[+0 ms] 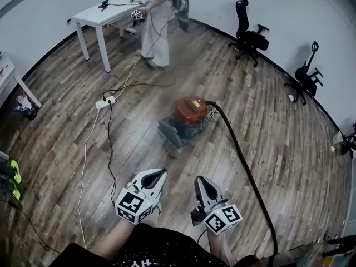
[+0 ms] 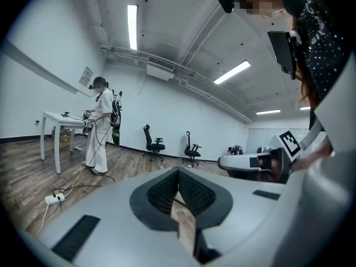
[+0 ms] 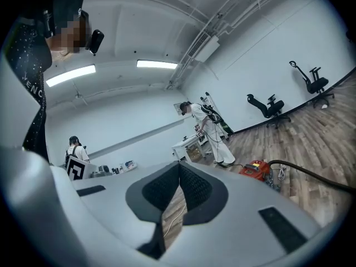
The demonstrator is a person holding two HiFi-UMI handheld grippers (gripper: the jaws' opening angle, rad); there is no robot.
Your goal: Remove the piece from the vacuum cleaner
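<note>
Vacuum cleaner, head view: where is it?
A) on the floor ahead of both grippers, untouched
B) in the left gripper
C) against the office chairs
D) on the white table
A: the vacuum cleaner sits on the floor, ahead of the left gripper and right gripper, both shut on nothing.
</note>
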